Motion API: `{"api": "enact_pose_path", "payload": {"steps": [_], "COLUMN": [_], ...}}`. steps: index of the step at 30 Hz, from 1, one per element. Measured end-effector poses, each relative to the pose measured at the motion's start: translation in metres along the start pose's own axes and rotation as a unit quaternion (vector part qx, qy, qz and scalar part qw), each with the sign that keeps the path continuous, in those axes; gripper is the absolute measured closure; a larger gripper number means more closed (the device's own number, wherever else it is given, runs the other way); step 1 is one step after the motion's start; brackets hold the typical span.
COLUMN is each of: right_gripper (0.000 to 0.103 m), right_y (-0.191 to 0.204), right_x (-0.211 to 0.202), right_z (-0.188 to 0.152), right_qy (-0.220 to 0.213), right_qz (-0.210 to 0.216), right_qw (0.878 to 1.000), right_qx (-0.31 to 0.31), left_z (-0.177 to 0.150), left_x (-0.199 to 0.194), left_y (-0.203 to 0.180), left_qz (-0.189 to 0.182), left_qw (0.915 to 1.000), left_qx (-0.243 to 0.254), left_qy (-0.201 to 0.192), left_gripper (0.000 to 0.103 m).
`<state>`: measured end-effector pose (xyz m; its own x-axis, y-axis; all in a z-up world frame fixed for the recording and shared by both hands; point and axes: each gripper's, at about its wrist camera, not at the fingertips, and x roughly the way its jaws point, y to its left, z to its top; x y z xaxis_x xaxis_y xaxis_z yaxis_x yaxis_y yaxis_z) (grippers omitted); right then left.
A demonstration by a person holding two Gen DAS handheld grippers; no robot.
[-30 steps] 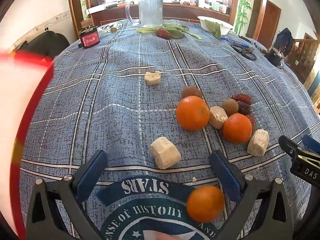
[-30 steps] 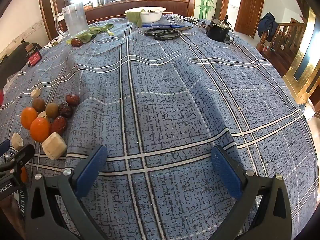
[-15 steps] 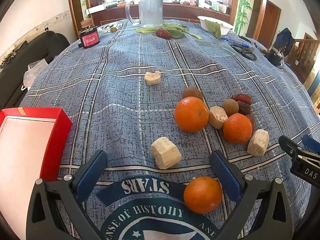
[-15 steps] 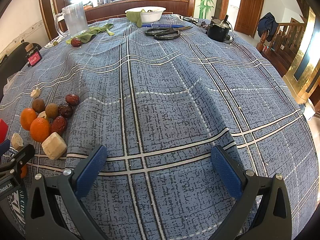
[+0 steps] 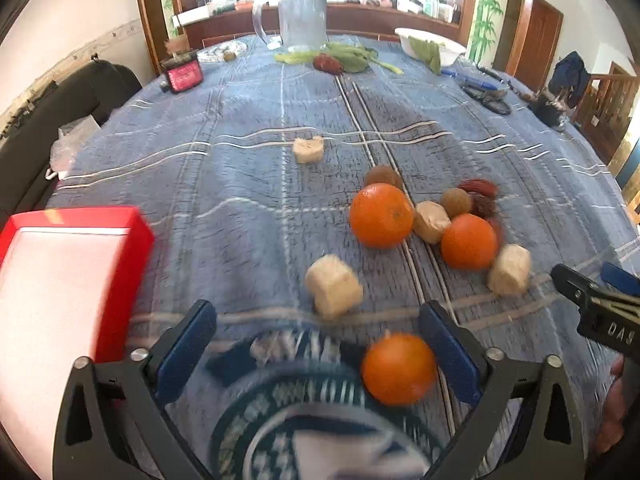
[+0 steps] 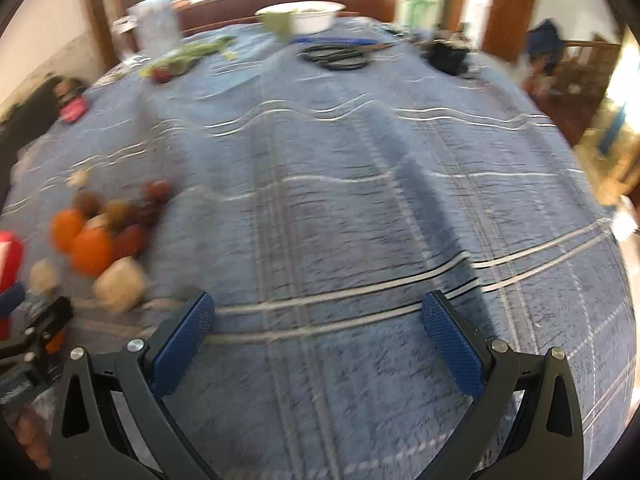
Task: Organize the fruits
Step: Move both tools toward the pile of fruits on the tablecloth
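A room with wood-framed windows and a brown door is seen behind the table; a dark sofa is placed along its left edge; the round table is covered by a blue plaid tablecloth, woven and slightly rumpled, with a printed emblem near the close edge. The right half of the cloth is left bare in the right wrist view, which is blurred; the far rim is crowded by a clear plastic pitcher, a white bowl, leafy greens and scissors. A red box, shallow and square-cornered with a pale interior, is set at the left edge. Three round oranges are noted: one and another in the fruit cluster right of centre, a third apart, just inside the left gripper's right finger. Pale blocky chunks are scattered about; small brown fruits and wrinkled red dates are packed behind the oranges. The left gripper's jaws are held wide apart, nothing clamped; the right gripper's jaws are likewise spread over bare cloth.
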<state>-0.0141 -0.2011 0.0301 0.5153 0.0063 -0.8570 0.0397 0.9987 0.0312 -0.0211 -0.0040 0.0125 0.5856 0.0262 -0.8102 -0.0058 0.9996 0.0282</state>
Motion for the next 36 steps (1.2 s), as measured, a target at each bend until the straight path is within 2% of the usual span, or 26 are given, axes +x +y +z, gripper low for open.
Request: {"api": "enact_pose_path", "payload": {"steps": [1,4,6,9,13,17,21,27,28,29,32,36], "right_gripper": [0.000,0.000,0.000,0.000,0.000,0.000,0.000,0.001,0.005,0.014,0.026,0.027], "right_y": [0.002,0.011,0.021,0.044,0.060,0.066,0.070,0.072,0.073,0.073,0.071,0.070], "right_x": [-0.012,-0.049,-0.066,-0.076,-0.076,-0.070,-0.063,-0.054,-0.048,-0.043,-0.027,-0.018], "right_z": [0.001,-0.001,0.000,-0.001,-0.010,-0.013,-0.014,-0.019,-0.019,-0.018,-0.014,-0.012], "right_qy": [-0.023,-0.080,-0.098,-0.111,-0.125,-0.130,-0.142,-0.142,-0.133,-0.122,-0.084,-0.075], "right_qz": [0.018,0.033,0.067,0.103,0.128,0.141,0.134,0.153,0.153,0.154,0.163,0.159], "right_qw": [1.000,0.996,0.993,0.987,0.982,0.979,0.977,0.972,0.973,0.974,0.978,0.980], "right_qx": [-0.001,-0.010,-0.026,-0.050,-0.061,-0.065,-0.084,-0.109,-0.113,-0.112,-0.099,-0.093], "left_z": [-0.003,-0.009,-0.013,-0.019,-0.031,-0.036,-0.041,-0.043,-0.043,-0.043,-0.045,-0.046], "left_x": [-0.014,-0.068,-0.103,-0.128,-0.131,-0.124,-0.126,-0.122,-0.121,-0.120,-0.114,-0.108], "left_y": [0.006,0.021,0.036,0.059,0.075,0.074,0.071,0.056,0.054,0.052,0.045,0.039], "left_qz": [0.014,0.053,0.077,0.115,0.132,0.135,0.115,0.098,0.095,0.092,0.078,0.061], "left_qw": [0.9997,0.9943,0.9873,0.9789,0.9753,0.9752,0.9776,0.9787,0.9790,0.9795,0.9815,0.9839], "left_qx": [0.009,0.026,0.013,-0.011,-0.040,-0.037,-0.024,-0.001,0.004,0.007,0.016,0.028], "left_qy": [-0.017,-0.088,-0.139,-0.168,-0.172,-0.172,-0.175,-0.180,-0.180,-0.179,-0.174,-0.165], "left_gripper": [0.004,0.004,0.003,0.003,0.003,0.003,0.003,0.003,0.003,0.003,0.004,0.007]}}
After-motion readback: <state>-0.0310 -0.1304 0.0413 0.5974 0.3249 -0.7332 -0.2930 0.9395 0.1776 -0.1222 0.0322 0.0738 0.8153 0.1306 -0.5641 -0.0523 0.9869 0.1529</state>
